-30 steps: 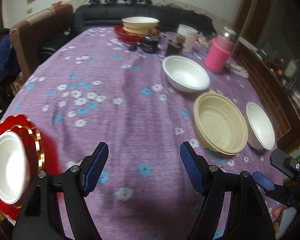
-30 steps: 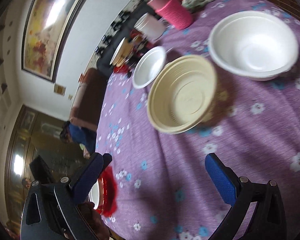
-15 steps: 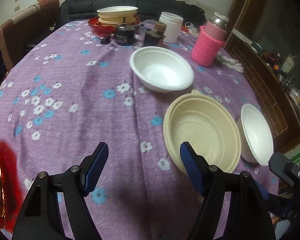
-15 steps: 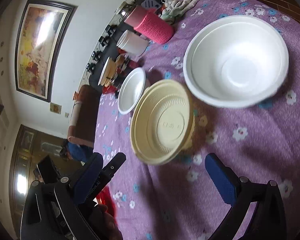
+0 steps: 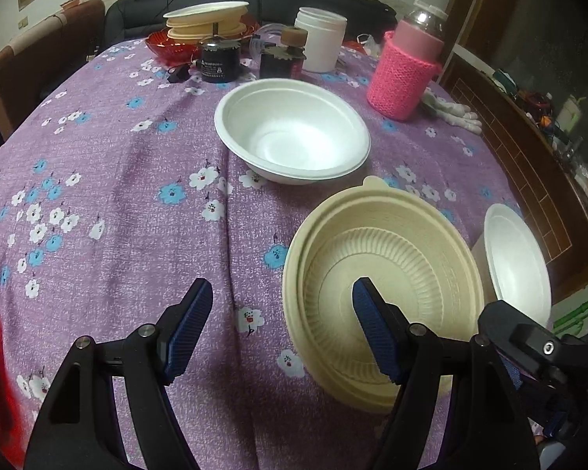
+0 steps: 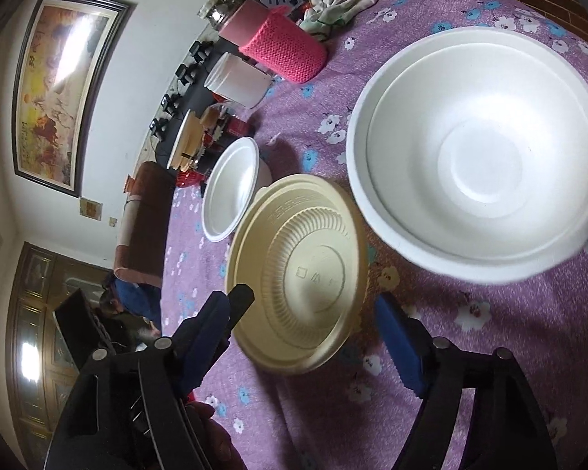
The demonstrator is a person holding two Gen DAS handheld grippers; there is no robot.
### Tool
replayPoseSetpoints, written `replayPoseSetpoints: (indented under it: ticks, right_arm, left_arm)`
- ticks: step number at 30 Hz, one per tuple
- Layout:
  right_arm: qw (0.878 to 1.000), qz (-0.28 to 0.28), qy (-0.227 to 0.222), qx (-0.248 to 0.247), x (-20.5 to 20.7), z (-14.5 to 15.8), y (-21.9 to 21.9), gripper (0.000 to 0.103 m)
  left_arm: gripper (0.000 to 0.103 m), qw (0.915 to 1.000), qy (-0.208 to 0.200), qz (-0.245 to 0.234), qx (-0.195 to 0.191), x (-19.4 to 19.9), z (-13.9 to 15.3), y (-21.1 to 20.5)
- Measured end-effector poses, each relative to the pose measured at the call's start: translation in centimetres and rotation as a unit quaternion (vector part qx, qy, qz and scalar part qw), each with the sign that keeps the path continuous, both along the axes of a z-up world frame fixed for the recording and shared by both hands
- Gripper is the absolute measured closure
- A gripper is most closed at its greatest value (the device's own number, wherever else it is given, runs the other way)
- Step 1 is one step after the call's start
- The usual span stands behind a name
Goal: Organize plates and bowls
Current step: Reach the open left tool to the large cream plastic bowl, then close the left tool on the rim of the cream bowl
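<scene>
Both my left claw (image 5: 282, 325) and right claw (image 6: 302, 333) are open and empty, the right one just narrowing, while the beige bowl (image 5: 384, 301) and two white bowls (image 5: 294, 133) wait unstacked on the tabletop (image 5: 117, 196).

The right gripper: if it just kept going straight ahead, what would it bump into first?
Most likely the cream ribbed bowl, which lies directly ahead of the right gripper, between its open jaws. Depth is hard to judge.
</scene>
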State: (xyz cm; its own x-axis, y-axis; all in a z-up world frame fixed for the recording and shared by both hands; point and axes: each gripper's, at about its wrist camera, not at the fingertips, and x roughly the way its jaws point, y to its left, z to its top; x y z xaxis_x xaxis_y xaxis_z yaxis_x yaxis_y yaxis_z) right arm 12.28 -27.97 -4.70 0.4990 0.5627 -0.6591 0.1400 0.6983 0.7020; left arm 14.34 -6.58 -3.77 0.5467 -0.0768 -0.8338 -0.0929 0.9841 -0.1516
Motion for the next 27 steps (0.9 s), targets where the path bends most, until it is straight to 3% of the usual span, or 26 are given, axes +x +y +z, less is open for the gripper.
replayPoseSetpoints:
  ticks: [2, 7, 11, 13, 14, 15, 18, 27]
  right_arm:
    - [1.000, -0.002, 0.003, -0.003, 0.2, -0.2, -0.1, 0.032]
    - [1.000, 0.000, 0.006, -0.017, 0.6, -0.6, 0.1, 0.043]
    - [1.000, 0.001, 0.010, -0.027, 0.7, -0.8, 0.1, 0.055]
    - [0.999, 0.002, 0.015, -0.039, 0.8, -1.0, 0.2, 0.074]
    - [0.999, 0.003, 0.018, -0.044, 0.8, -1.2, 0.3, 0.078]
    - [0.999, 0.003, 0.019, -0.045, 0.8, -1.3, 0.3, 0.085]
    - [0.998, 0.000, 0.021, -0.051, 0.6, -1.4, 0.3, 0.088]
    - [0.998, 0.010, -0.001, -0.061, -0.9, 0.2, 1.0, 0.090]
  left_arm:
    - [0.031, 1.0000, -0.001, 0.002, 0.003, 0.2, -0.2, -0.1]
    - [0.046, 0.9999, 0.010, -0.002, 0.009, 0.6, -1.0, -0.4]
    - [0.077, 0.9992, 0.018, -0.008, 0.036, 0.8, -1.5, -0.8]
    - [0.086, 0.9989, 0.021, -0.016, 0.039, 0.8, -1.8, -1.0]
    - [0.089, 0.9989, 0.020, -0.017, 0.039, 0.8, -1.8, -1.1]
    - [0.090, 0.9987, 0.018, -0.018, 0.044, 0.7, -1.6, -1.3]
    - [0.090, 0.9985, 0.020, -0.019, 0.048, 0.5, -1.4, -1.3]
    - [0.090, 0.9984, 0.002, -0.015, 0.054, -1.4, 0.1, -0.4]
